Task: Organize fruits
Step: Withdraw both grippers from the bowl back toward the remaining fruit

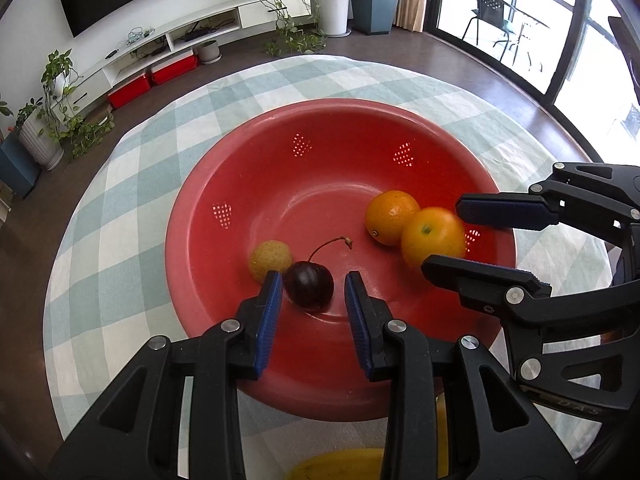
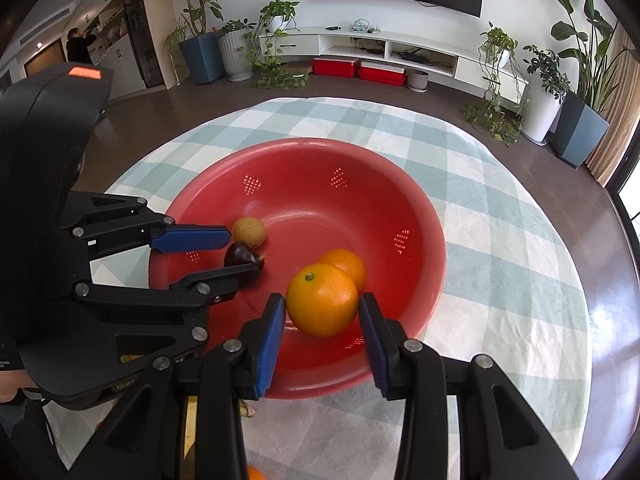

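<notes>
A red bowl (image 1: 256, 160) (image 2: 416, 216) stands on the checked tablecloth. On its floor lies a dark cherry (image 1: 309, 288) (image 2: 239, 255) with a long stem, between the fingers of my left gripper (image 1: 313, 277) (image 2: 243, 252). The left pad is at the cherry's side and a gap shows at the right pad, so this gripper is open. Beside the cherry sits a small yellow-green fruit (image 1: 269, 260) (image 2: 249, 232). My right gripper (image 2: 322, 298) (image 1: 440, 234) is shut on an orange (image 2: 322, 300) (image 1: 434, 236), which touches a second orange (image 1: 390, 216) (image 2: 348, 264) in the bowl.
A banana (image 1: 340, 464) lies on the cloth (image 1: 120, 200) below the bowl's near rim, and another orange fruit (image 2: 254, 474) shows at the bottom edge. The two grippers stand close together over the bowl's near side. A person (image 2: 76, 46) stands far off.
</notes>
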`<state>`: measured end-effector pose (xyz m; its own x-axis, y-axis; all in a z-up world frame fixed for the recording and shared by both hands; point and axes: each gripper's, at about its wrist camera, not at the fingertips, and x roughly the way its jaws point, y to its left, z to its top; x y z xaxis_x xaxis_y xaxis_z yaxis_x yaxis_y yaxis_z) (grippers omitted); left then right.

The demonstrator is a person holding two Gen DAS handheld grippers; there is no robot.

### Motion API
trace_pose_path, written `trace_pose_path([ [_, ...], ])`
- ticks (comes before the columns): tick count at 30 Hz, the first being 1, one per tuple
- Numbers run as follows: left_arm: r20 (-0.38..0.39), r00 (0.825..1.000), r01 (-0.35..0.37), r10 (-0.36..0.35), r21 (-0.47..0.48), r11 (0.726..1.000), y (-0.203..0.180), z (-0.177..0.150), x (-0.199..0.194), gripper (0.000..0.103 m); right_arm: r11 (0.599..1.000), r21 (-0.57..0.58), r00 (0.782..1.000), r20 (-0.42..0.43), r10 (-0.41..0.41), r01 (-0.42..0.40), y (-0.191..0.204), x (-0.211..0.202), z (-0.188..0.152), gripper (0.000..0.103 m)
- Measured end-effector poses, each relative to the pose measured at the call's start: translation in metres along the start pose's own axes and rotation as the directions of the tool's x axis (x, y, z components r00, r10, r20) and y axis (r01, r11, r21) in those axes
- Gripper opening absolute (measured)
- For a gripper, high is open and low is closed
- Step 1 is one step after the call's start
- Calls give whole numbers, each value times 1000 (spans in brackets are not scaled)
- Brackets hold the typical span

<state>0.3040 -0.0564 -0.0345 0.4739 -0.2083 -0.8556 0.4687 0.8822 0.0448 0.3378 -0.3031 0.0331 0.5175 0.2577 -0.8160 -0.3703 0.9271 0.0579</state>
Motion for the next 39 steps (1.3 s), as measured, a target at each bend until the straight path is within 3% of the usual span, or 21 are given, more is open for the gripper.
trace_pose_path([
  [10,47,999,-9,11,-27,1000,6,-3,-19,58,1000,-3,999,37,-18,18,1,-16,-6,45],
  [13,85,996,-11,14,-28,1000,5,-7,-39,61,1000,15,994,103,-20,18,0,-38,-13,57],
  [17,163,986,-26,35,-53,998,6,-24,-79,79,997,70,974,224,2,-19,-9,-76,-34,78],
  [22,211,977,-7,29,-105,994,8,-66,-121,82,979,169,958,281,60,-111,-20,-106,-77,83],
  [29,224,974,27,13,-174,984,-3,-147,-158,87,926,323,957,267,109,-196,-22,-112,-146,83],
  [35,150,988,56,-25,-205,977,-22,-206,-155,87,916,313,950,261,171,-251,-2,-111,-169,83],
  [39,131,986,133,-103,-245,960,-34,-235,-148,87,918,295,949,250,193,-264,11,-110,-178,84],
])
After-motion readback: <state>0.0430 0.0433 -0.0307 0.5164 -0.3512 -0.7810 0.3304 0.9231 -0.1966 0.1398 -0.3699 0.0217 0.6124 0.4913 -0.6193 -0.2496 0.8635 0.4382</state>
